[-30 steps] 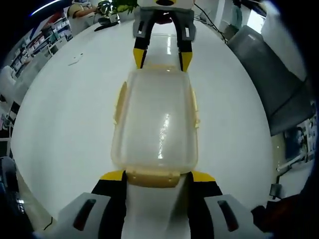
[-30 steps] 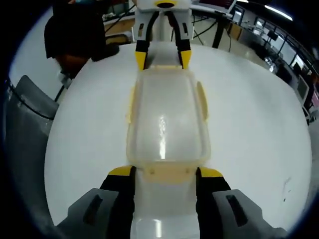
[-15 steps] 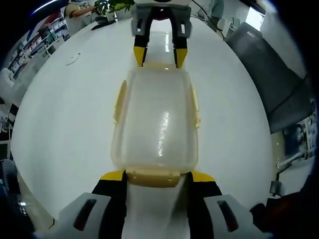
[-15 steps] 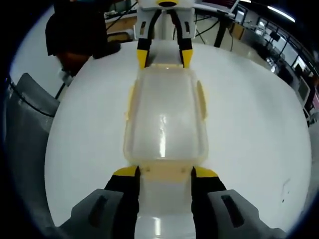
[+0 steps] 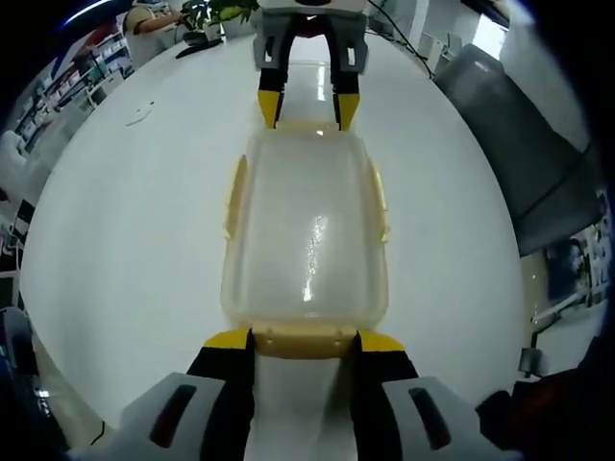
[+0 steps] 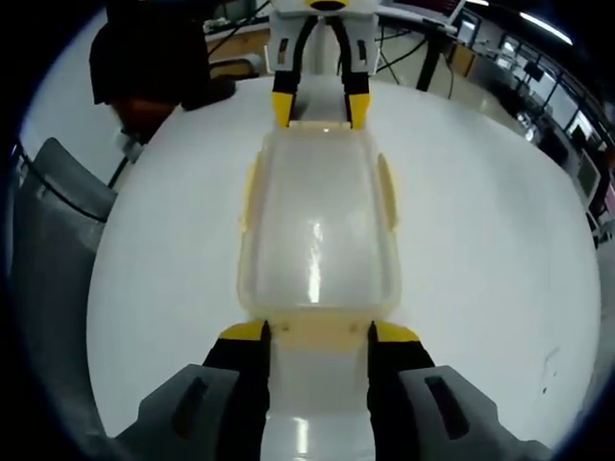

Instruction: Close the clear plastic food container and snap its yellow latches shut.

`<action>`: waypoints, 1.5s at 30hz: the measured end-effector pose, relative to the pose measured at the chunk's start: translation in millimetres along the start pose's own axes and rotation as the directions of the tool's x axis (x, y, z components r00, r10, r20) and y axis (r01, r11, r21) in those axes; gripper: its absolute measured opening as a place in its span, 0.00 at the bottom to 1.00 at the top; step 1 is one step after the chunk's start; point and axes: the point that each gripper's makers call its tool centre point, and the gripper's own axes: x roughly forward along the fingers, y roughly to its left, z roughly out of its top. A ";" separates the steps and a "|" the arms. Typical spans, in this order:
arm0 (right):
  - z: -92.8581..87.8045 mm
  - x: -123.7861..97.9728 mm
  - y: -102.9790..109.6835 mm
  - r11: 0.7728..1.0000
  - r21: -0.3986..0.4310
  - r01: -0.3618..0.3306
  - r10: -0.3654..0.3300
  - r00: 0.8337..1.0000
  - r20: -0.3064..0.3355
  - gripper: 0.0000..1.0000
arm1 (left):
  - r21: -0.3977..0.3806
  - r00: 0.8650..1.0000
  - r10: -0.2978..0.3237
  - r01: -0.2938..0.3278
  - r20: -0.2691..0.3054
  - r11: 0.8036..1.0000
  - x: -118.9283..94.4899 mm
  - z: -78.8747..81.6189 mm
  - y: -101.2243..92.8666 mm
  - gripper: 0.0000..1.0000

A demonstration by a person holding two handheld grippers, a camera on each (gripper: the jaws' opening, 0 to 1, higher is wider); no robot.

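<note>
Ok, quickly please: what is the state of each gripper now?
Left gripper: open, fingers on both sides of the container's near end latch.
Right gripper: open, fingers astride the opposite end latch.

Left gripper (image 5: 303, 338): black jaws with yellow tips, parted, one tip at each side of the near end latch (image 5: 303, 341) of the container (image 5: 306, 230); seen from opposite at the container's far end (image 6: 312, 108).

Right gripper (image 6: 317, 331): same build, jaws parted, yellow tips flanking the latch at the container's other end (image 6: 319, 331); seen from opposite at the far end (image 5: 303, 106). The two grippers face each other along the container's length.
</note>
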 end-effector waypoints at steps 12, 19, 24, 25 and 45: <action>6.7 -0.8 2.7 0.999 -0.040 0.012 -0.014 0.999 -0.034 0.35 | 0.012 1.000 0.008 -0.007 -0.029 1.000 -2.5 1.3 -7.9 0.32; 19.8 -21.6 1.8 0.998 -0.060 0.019 -0.020 1.000 -0.020 0.35 | -0.004 0.999 0.032 -0.033 -0.040 0.999 -29.9 7.1 -10.9 0.32; 25.5 -34.4 3.4 0.996 -0.089 0.014 -0.016 1.000 -0.019 0.35 | -0.007 0.997 0.042 -0.042 -0.058 0.999 -44.7 13.6 -17.0 0.32; 26.7 -38.3 3.2 0.995 -0.098 0.019 -0.021 1.000 -0.020 0.35 | -0.006 0.997 0.042 -0.043 -0.058 0.999 -46.1 14.4 -17.9 0.32; 9.6 -105.5 7.1 0.994 -0.113 -0.003 0.001 1.000 -0.024 0.35 | -0.005 0.996 0.067 -0.068 -0.050 0.998 -82.1 73.8 -26.8 0.32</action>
